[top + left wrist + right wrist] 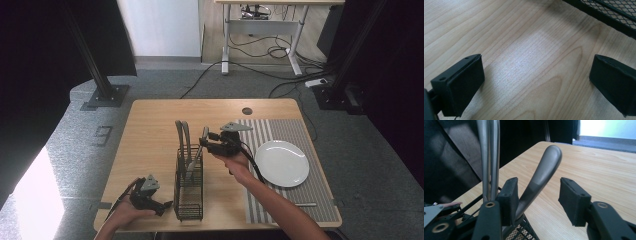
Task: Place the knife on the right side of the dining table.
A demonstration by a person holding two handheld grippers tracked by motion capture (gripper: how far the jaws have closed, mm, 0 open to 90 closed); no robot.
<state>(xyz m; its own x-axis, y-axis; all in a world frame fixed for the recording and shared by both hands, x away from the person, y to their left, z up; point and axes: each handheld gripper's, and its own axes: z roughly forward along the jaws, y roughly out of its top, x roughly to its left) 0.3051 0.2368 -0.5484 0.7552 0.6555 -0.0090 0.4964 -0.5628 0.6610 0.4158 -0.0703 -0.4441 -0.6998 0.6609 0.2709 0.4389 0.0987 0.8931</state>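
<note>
The table [150, 130] carries a striped mat [300, 131] at 3 o'clock with a white plate [281, 163] on it; the black mesh basket [189, 192] stands at 6 o'clock, holding cutlery; the right gripper [206, 140], jaws wide, brackets one leaning handle [541, 177], apparently about to pull it out; closing on it comes next; the left gripper [162, 206] rests wide and empty at the basket's 9 o'clock.

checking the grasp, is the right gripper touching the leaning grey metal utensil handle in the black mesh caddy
Touching. In the right gripper view the leaning grey metal utensil handle rests against one pad of the right gripper; the other pad stands apart, jaws open.
</note>
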